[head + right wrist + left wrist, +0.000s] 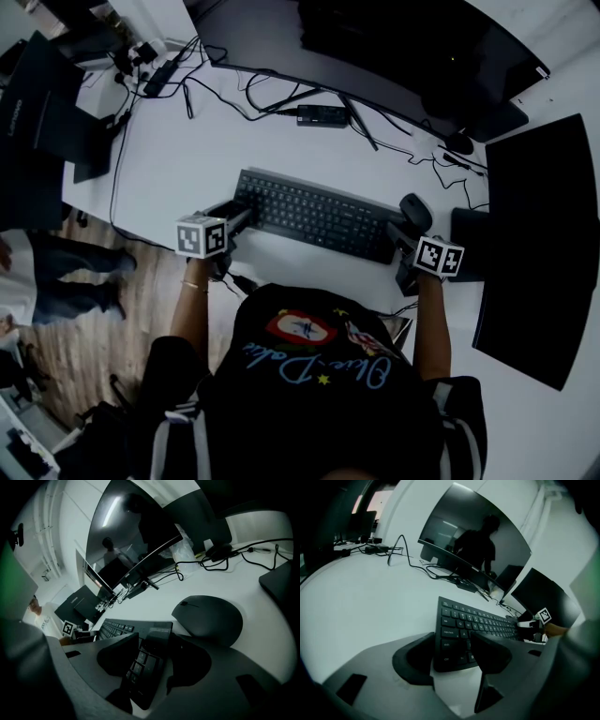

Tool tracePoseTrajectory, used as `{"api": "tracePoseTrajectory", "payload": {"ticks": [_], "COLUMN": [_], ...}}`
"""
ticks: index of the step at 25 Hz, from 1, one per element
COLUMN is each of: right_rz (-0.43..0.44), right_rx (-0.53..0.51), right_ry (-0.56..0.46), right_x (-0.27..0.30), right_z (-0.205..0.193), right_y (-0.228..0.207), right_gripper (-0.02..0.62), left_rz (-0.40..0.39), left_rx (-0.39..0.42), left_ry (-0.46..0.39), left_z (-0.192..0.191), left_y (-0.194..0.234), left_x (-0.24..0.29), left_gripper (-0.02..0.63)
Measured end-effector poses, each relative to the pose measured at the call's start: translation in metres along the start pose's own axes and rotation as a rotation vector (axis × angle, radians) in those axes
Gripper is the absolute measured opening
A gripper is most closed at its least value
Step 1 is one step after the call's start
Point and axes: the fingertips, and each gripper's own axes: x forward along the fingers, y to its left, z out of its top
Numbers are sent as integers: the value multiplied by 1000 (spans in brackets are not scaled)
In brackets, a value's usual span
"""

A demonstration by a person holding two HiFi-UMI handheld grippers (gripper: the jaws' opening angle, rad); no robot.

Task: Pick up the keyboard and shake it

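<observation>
Left claw [238, 218] closed on the left end of the keyboard [319, 214], head view; right claw [403, 236] closed on its right end. Keyboard black, long and slim, low-profile keys in rows, set slantwise across the white desk [187, 159] just ahead of the person. Lifted or resting: cannot tell from above. Black mouse [415, 210] just beside the right end. Large curved monitor [375, 47] beyond, cables strewn between it and the keyboard.

Left gripper view: claw [450, 656] gripping the near end, one jaw against the outer edge, the other over the bottom-corner keys. Pale lettering legible on key caps, rows running away toward the right claw's marker cube [544, 616]. Screen dark, showing a reflected silhouette.

Right gripper view: claw [152, 663] shut on the opposite end, both jaws pressed to it, key face tilted in the frame. Plain glossy strip at that end, keys below it. Mouse [208, 618] close behind the far jaw, on the desk. Left claw's marker cube [69, 628] visible past the far end.
</observation>
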Motion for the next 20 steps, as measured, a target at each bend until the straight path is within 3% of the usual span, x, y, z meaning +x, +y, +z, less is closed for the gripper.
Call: {"api": "tracePoseTrajectory", "payload": {"ticks": [3,20], "right_rz": [-7,9], "right_rx": [-6,-23], "right_ry": [-6,-123], "right_x": [0,-5], "right_z": [0,4], "right_y": [0,6], "right_gripper": [192,189], "left_rz": [48,79], "left_rx": [-3,46], "left_ry": [-11,-74], "left_z": [-1,-3], "left_y": [5,6], "left_x": [0,-10], "left_gripper": [190,172]}}
